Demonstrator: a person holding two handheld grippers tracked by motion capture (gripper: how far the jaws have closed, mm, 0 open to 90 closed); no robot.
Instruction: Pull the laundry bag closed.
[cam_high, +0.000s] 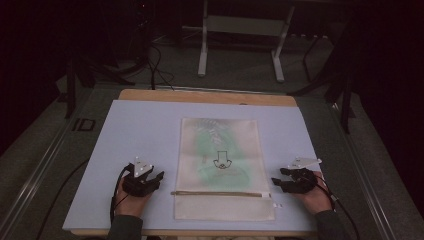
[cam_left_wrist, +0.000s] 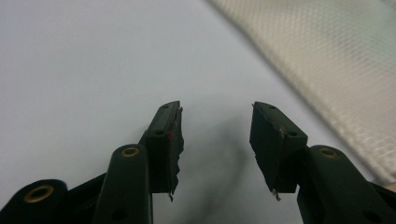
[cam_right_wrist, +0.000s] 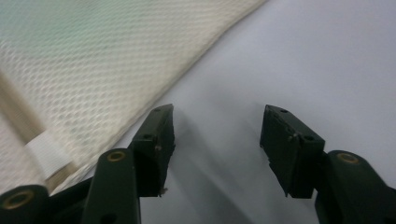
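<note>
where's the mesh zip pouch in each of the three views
High view: the mesh zip pouch lies mid-table on the pale mat, between both tools.
Left gripper view: its woven edge fills the upper right corner.
Right gripper view: it covers the upper left.
Shared landmark: the pouch's zip band, also at lower left of the right gripper view.

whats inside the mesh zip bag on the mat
Through the mesh zip bag shows a green blur and a small dark printed figure, likely a folded item. Its exact kind is veiled by the mesh. The strip below the zipper looks plain.
</note>
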